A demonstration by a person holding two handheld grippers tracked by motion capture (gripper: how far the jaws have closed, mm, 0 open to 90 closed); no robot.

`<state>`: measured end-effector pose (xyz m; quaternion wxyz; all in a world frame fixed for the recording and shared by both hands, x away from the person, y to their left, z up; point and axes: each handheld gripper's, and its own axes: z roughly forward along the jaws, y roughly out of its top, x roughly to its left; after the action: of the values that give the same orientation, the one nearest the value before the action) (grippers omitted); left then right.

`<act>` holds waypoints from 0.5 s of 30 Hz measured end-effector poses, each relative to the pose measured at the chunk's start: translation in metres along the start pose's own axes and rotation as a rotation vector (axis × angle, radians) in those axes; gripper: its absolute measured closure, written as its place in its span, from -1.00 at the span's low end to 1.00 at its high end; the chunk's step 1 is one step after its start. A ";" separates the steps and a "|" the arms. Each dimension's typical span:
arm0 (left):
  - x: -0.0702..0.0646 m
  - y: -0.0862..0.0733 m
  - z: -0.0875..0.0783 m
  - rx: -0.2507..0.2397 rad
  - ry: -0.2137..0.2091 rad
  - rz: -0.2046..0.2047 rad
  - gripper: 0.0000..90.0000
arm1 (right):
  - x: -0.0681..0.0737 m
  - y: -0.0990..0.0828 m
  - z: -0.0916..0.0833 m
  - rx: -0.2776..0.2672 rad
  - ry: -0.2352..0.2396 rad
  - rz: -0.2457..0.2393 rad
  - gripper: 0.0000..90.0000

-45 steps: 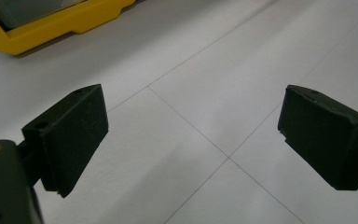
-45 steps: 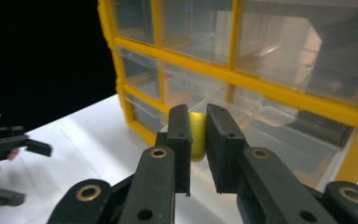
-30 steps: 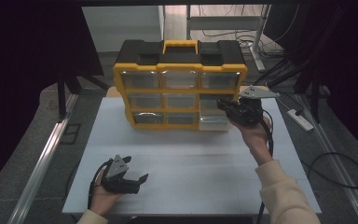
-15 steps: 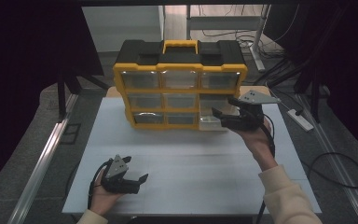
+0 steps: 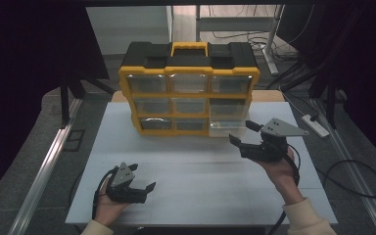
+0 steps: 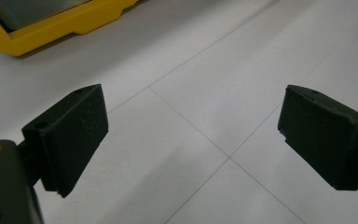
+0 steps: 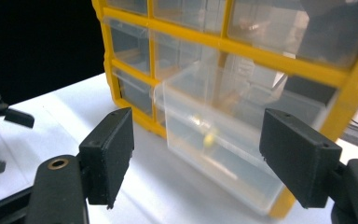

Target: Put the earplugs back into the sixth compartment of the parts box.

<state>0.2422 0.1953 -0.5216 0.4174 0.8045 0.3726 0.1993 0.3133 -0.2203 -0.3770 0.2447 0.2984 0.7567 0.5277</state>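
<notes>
Right gripper view, clear drawer (image 7: pixel 223 154) pulled out (yellow-framed organizer (image 7: pixel 279 56)), both grippers' jaws apart, empty

A white worktop (image 5: pixel 200 166) with thin seam lines lies under both the left claw (image 5: pixel 143 177) and the right claw (image 5: pixel 243 132). On the grey floor (image 5: pixel 352 147), to the right of the right claw and off the worktop's edge, lies a white power strip (image 5: pixel 315 125). Nearer the person than the strip, a black cable (image 5: pixel 360 169) curls in a loop. Well to the left of the left claw, a metal rail (image 5: pixel 49 166) runs along the floor. A dark curtain (image 5: pixel 29 73) hangs far beyond the left claw.
</notes>
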 end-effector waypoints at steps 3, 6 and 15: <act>0.000 0.000 0.000 0.001 -0.002 -0.003 -0.82 | 0.002 -0.014 -0.010 0.004 -0.007 0.010 -0.42; 0.000 0.000 0.000 -0.002 -0.001 -0.001 -0.82 | 0.005 -0.034 -0.019 0.030 -0.016 0.013 -0.42; -0.001 0.000 0.000 -0.004 -0.002 -0.002 -0.82 | 0.005 -0.079 -0.031 0.101 -0.018 0.051 -0.46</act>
<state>0.2417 0.1947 -0.5211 0.4196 0.8035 0.3727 0.1986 0.2733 -0.2577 -0.4422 0.2225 0.3340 0.7726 0.4920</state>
